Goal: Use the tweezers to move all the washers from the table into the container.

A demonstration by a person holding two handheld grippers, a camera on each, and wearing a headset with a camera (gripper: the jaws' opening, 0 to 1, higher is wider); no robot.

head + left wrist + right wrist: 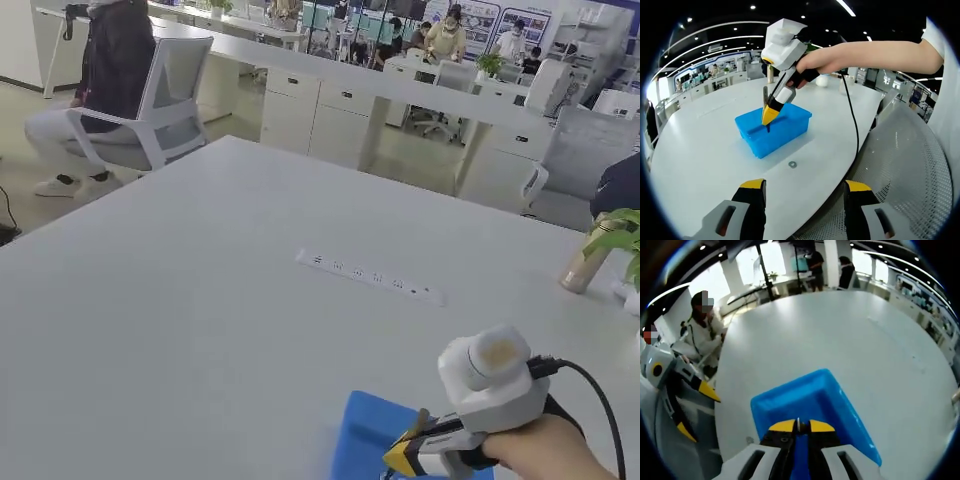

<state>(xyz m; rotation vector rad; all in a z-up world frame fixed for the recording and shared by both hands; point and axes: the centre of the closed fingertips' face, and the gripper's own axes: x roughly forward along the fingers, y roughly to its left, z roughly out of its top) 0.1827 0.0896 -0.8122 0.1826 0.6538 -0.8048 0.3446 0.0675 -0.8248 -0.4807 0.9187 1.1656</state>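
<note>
Washer (792,164), thin, light, likely slippery, lies near the container (780,142), needing a rim pinch; right gripper (798,426) clamps tweezers (768,127), left gripper (805,185) gapes open

Right gripper (767,118): white housing, black handle, black jaws tipped in yellow; a black cable (854,115) leaves its rear end. Left gripper (805,186): grey bodies, black jaws capped in yellow. Behind the right gripper: a short white sleeve (936,35).

A blue rectangular plastic container (782,131) sits on the white tabletop (700,150), thin tweezers (768,127) dipping inside; a small metal washer (792,164) lies just beside it, toward the left tool (805,185).
</note>
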